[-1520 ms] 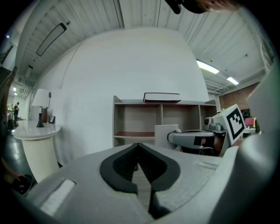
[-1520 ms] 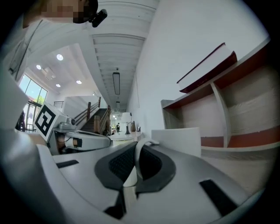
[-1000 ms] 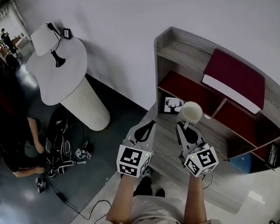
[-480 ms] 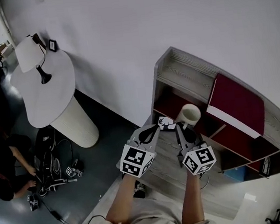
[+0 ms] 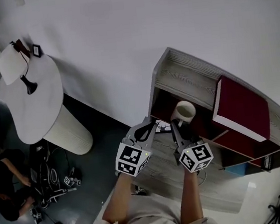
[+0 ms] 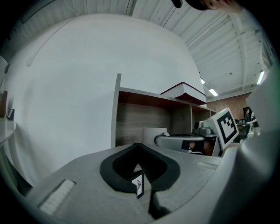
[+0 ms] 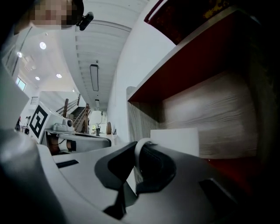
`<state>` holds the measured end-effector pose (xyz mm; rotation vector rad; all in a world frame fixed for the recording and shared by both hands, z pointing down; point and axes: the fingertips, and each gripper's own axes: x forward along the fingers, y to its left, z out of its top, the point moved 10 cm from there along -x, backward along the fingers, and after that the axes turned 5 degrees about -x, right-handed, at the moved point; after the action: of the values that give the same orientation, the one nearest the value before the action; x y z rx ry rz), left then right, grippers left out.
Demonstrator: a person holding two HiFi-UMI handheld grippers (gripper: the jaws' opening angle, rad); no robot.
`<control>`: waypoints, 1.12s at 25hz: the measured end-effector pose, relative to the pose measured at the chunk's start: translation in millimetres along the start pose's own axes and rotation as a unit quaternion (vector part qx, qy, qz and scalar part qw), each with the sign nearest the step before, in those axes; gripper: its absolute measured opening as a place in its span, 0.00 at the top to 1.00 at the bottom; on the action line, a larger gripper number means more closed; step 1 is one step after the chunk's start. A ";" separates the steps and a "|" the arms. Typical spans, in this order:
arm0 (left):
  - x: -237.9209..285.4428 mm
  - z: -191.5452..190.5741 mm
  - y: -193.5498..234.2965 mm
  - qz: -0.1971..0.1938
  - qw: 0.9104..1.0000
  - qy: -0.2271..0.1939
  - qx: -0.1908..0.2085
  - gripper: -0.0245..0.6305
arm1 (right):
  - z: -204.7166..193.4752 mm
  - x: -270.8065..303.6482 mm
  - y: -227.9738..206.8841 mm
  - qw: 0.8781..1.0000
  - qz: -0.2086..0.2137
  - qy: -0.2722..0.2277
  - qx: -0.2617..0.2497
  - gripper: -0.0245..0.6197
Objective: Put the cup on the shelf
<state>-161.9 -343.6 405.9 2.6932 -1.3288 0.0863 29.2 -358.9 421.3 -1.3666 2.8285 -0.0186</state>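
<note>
A white cup hangs in front of the upper left compartment of the grey wooden shelf. My right gripper is shut on the cup's handle. In the right gripper view the cup's white body stands just ahead of the jaws, before the compartment's wood back wall and red floor. My left gripper hovers beside it on the left, shut with nothing held. From the left gripper view the cup and the right gripper show to the right.
A dark red book lies on the shelf's top. A small deer picture stands on the lower ledge by the left gripper. A round white table with a lamp is at left; a person and cables on the floor.
Both grippers have moved forward toward the shelf, carrying the cup up to the mouth of the upper left compartment. The grip on the handle is the same.
</note>
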 end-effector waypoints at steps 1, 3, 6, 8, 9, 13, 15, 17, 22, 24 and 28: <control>2.6 -1.0 1.9 -0.005 1.000 0.000 0.001 0.95 | -2.0 1.3 0.0 1.000 -0.003 0.000 0.001 0.94; 8.0 -3.3 7.0 -0.012 1.000 0.000 0.001 0.95 | -5.3 4.8 0.5 1.000 -0.008 -0.001 -0.005 0.94; 15.7 -8.5 12.4 -0.023 1.000 0.006 0.000 0.95 | -10.8 11.5 -0.3 1.000 -0.015 0.003 -0.013 0.94; 20.0 -10.9 12.6 -0.032 0.999 0.010 0.001 0.95 | -14.9 13.1 -2.6 1.000 -0.026 0.007 -0.012 0.94; 21.4 -10.8 12.9 -0.034 0.999 0.010 0.004 0.95 | -16.1 13.6 -3.5 0.999 -0.031 0.009 -0.014 0.94; 25.1 -7.4 17.7 -0.032 0.999 0.001 0.015 0.95 | -17.3 16.0 -5.7 0.999 -0.040 0.009 -0.023 0.94; 26.6 -6.8 19.0 -0.035 0.999 0.001 0.009 0.95 | -18.1 15.0 -6.8 0.999 -0.045 0.005 -0.017 0.94; 28.6 -6.2 19.4 -0.038 0.999 0.000 0.005 0.95 | -18.5 13.1 -7.0 0.999 -0.053 0.001 -0.010 0.93; 39.2 -7.6 15.5 -0.055 0.998 -0.004 0.000 0.95 | -19.6 9.4 -6.7 0.997 -0.071 -0.005 -0.004 0.92; 43.8 -9.6 10.9 -0.063 0.998 0.000 0.001 0.95 | -19.5 6.9 -7.8 0.997 -0.076 -0.001 -0.007 0.92; 50.3 -10.0 5.5 -0.075 0.997 0.004 0.003 0.95 | -19.3 3.2 -11.8 0.996 -0.083 0.001 -0.011 0.92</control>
<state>-135.6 -384.9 422.0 2.7843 -1.1218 0.0859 36.3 -368.5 440.8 -1.6037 2.7160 0.0108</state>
